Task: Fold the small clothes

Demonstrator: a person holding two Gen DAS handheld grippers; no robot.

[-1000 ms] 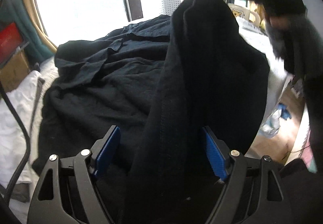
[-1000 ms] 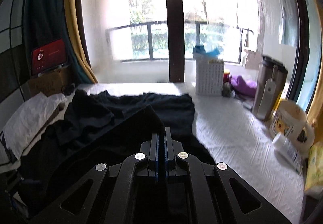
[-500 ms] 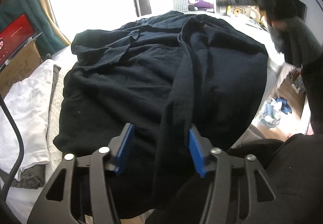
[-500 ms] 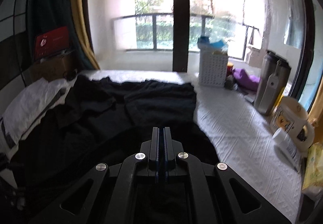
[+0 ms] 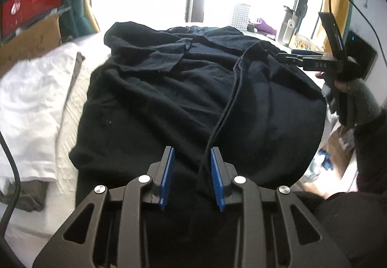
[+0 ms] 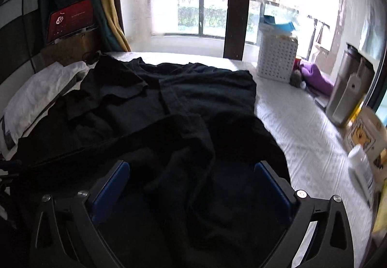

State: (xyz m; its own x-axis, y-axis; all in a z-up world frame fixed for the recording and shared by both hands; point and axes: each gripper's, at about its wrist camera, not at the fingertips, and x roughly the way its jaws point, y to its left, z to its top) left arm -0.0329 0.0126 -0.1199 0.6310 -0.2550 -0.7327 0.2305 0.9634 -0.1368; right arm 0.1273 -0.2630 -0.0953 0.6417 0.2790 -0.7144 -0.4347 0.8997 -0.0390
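Black shirt (image 5: pixel 169 89) is spread over the bed (image 6: pixel 302 137), rumpled, w/ one side flipped back over itself so a hem edge (image 5: pixel 232 98) runs down the middle toward the left tongs (image 5: pixel 192 172). Those tongs have just been closing, and that hem sits between the blue pads (image 5: pixel 216 171), right up against the right-hand pad, but there's a visible gap on the other side, so not clamped on it yet afaict. Right tongs (image 6: pixel 193 181) have just been opening and are now spread wide, released, hanging over a bunched fold of the same shirt (image 6: pixel 183 123) w/ fabric lying loose between the pads, nothing gripped. From the left wrist cam you can see the right tongs (image 5: pixel 293 56) off by the shirt's far right edge, held by a hand (image 5: pixel 348 89) in a grey sleeve. White cloth (image 5: pixel 31 103) lies beside the shirt on the left. Over on the far side of the bed: white perforated basket (image 6: pixel 277 60), purple thing (image 6: pixel 316 77), steel flask (image 6: pixel 348 89), mug (image 6: pixel 365 132).
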